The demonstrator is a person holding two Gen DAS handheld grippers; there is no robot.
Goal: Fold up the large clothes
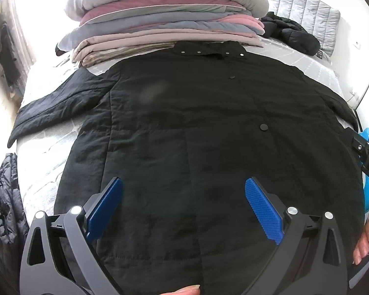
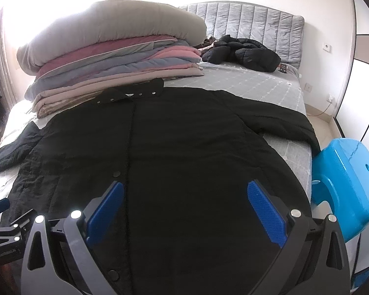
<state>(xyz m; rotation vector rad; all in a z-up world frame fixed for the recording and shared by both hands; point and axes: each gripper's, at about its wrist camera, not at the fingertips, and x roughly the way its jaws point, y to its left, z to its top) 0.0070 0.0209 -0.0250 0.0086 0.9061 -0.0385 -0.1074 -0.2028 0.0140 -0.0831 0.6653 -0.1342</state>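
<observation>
Hovering with both sets of fingers wide over the coat (image 1: pixel 196 127), you risk pinching one layer only on the bed (image 2: pixel 258 86).

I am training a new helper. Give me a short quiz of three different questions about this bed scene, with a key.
1. True or false: the black coat lies spread flat on the bed, collar toward the stack of folded quilts.
2. Which gripper holds cloth now? A) left gripper B) right gripper C) neither
3. Fill in: beside the bed, on the right, stands a blue ____.

Key: 1 true; 2 C, both are open above the coat; 3 stool.
</observation>
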